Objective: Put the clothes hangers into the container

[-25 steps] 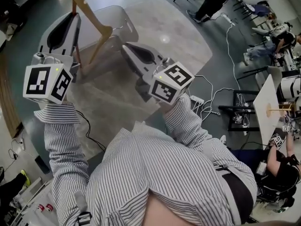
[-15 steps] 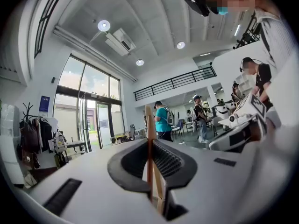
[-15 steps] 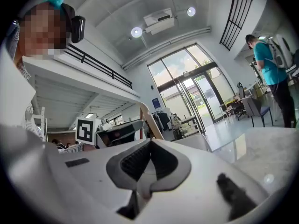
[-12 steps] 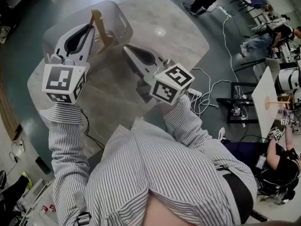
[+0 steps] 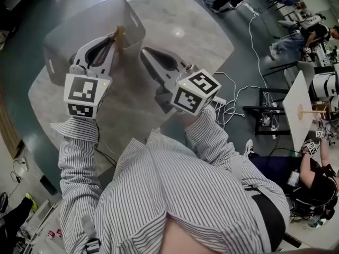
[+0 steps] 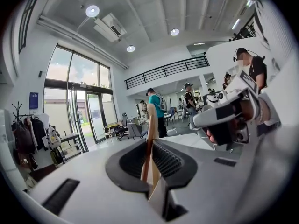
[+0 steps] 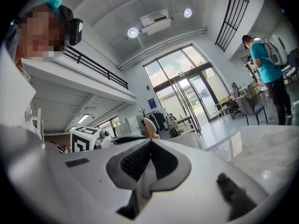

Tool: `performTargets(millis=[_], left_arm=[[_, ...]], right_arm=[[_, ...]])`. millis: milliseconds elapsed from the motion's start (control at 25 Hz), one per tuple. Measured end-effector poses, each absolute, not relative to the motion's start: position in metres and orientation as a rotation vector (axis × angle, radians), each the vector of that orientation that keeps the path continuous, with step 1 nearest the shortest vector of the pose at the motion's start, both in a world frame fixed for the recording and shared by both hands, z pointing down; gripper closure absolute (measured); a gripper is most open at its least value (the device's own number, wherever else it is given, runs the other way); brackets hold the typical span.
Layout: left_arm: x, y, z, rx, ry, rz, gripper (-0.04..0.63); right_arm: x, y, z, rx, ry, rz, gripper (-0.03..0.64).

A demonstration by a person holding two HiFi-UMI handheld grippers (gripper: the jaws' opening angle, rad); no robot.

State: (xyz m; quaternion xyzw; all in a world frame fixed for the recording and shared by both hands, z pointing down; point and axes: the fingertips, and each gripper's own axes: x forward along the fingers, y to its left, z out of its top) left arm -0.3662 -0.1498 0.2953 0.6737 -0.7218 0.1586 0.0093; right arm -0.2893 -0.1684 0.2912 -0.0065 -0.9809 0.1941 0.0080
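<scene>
The wooden clothes hanger (image 5: 121, 36) sits in the upper left of the head view, at the near right rim of the translucent container (image 5: 62, 54). Only a short length of wood shows above the left tongs (image 5: 113, 40). The rest is hidden behind them, so I cannot tell whether its lower part is already inside the walls.

In the left gripper view the hanger runs edge-on up the middle of the frame. The pads are closed narrowly on its flat sides, and that grip probably keeps the thin wood upright so it can go down past the rim without catching. The hold looks meant for carrying; judging by the position, letting go over the container is the step left.

The container stands on the left corner of the pale marbled surface (image 5: 185, 33), within easy reach of that arm.

The right tongs (image 5: 144, 51) hang over the middle of the surface, just right of the container. Their jaws are together with nothing between them, apparently kept aside so the left arm's path stays free. No other hanger can be seen on the surface.
</scene>
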Motion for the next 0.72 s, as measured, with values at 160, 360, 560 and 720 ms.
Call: performTargets(millis=[160, 360, 560, 720], left_arm=[[-0.351, -0.155, 0.306, 2.119, -2.224, 0.526, 0.562], [-0.343, -0.155, 0.313, 2.099, -2.219, 0.449, 0.549], [-0.344, -0.154, 0.329, 2.049, -2.173, 0.439, 0.546], [-0.349, -0.153, 0.332, 2.010, -2.151, 0.365, 0.546]], right_arm=[[-0.284, -0.168, 0.291, -0.021, -3.068, 0.615, 0.603], [-0.276, -0.161, 0.293, -0.025, -3.072, 0.624, 0.602], [-0.272, -0.164, 0.293, -0.007, -3.073, 0.632, 0.603], [-0.274, -0.164, 0.291, -0.023, -3.074, 0.628, 0.602]])
